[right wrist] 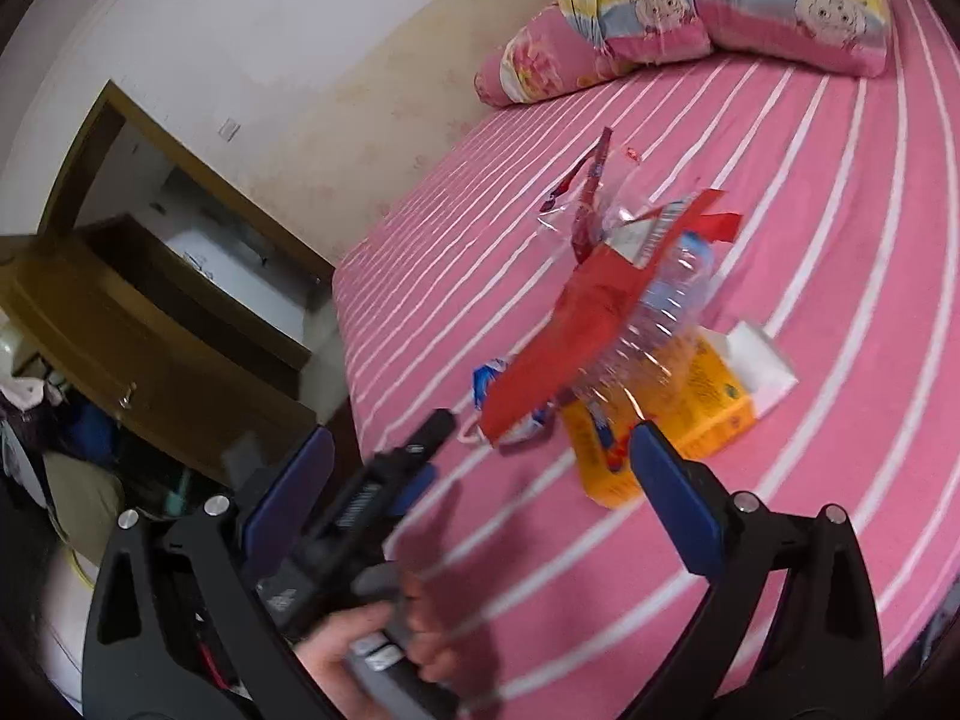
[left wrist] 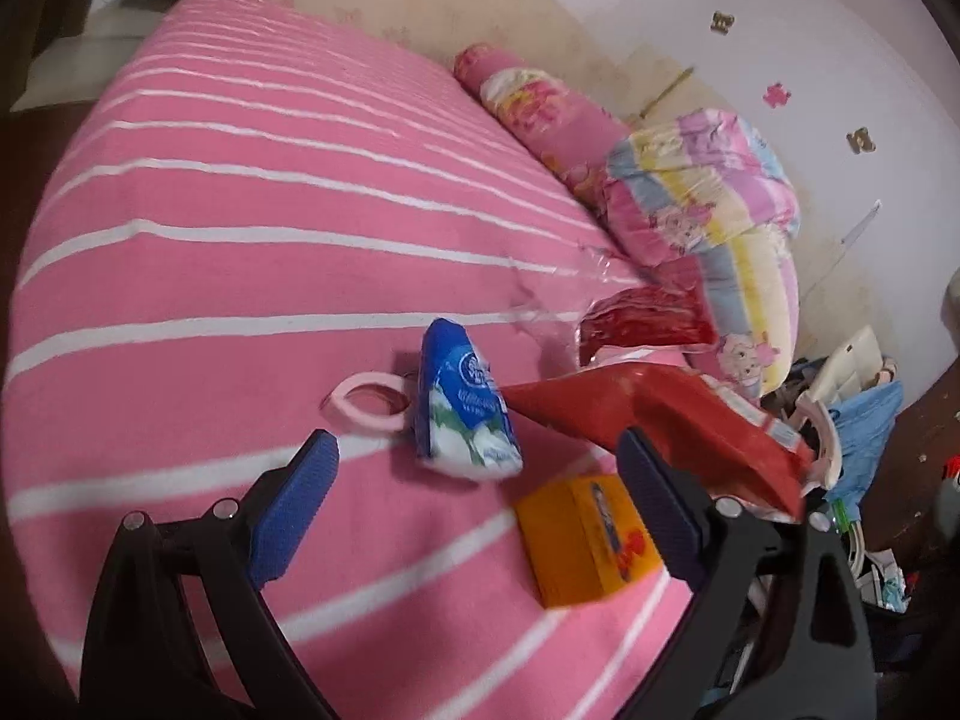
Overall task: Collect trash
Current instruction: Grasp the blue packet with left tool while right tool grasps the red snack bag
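Trash lies on a pink striped bed (left wrist: 210, 192). A blue and white pouch (left wrist: 462, 408) stands just ahead of my open, empty left gripper (left wrist: 480, 468). An orange carton (left wrist: 585, 546) lies by its right finger, with a red bag (left wrist: 672, 426) behind it and a clear wrapper with a red end (left wrist: 642, 324) farther back. In the right wrist view my right gripper (right wrist: 480, 456) is open and empty. Ahead of it lie the orange carton (right wrist: 690, 414), a clear plastic bottle (right wrist: 666, 312), the red bag (right wrist: 576, 324) and the blue pouch (right wrist: 492, 381). The left gripper's body, held by a hand (right wrist: 384, 630), crosses that view.
A pink ring (left wrist: 366, 405) lies beside the pouch. Pillows (left wrist: 702, 192) are piled at the bed's head by the wall. Cluttered floor (left wrist: 864, 420) lies past the bed's edge. A wooden door (right wrist: 138, 336) stands open left of the bed. A white box flap (right wrist: 762, 360) sits behind the carton.
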